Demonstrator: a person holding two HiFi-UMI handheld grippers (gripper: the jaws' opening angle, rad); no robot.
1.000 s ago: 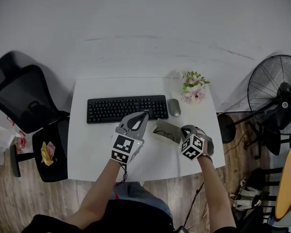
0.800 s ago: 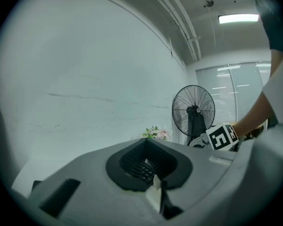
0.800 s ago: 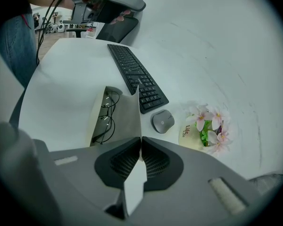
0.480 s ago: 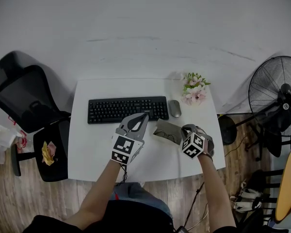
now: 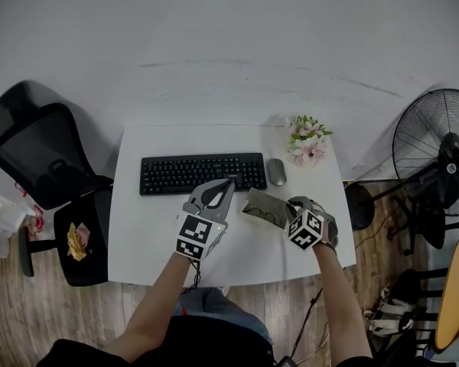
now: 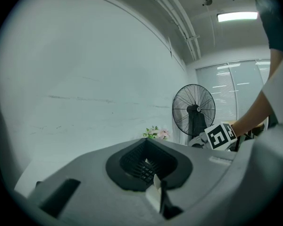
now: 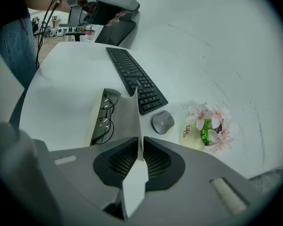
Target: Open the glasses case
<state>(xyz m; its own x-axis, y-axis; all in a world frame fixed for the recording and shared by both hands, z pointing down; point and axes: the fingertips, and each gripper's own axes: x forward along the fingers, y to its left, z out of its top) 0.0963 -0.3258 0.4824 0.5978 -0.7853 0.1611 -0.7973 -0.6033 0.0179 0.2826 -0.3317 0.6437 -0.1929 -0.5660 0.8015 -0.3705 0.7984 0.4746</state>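
Observation:
The grey-green glasses case [image 5: 262, 205] lies on the white table [image 5: 149, 228], just right of centre. Its lid [image 7: 130, 119] stands raised on edge, and dark-rimmed glasses [image 7: 104, 119] show inside. My right gripper [image 5: 285, 212] points steeply down at the case's right end. In the right gripper view the right gripper [image 7: 140, 147] has the thin lid between its jaws, and the pads still touch it while the jaws are opening. My left gripper [image 5: 223, 185] hovers nearly level over the keyboard's near edge. In its own view the left gripper [image 6: 156, 192] is shut and holds nothing.
A black keyboard [image 5: 203, 172] and a grey mouse [image 5: 276, 170] lie behind the case. A pot of pink flowers [image 5: 307, 141] stands at the back right corner. A black office chair [image 5: 34, 155] is left of the table, and a floor fan [image 5: 436, 147] is to the right.

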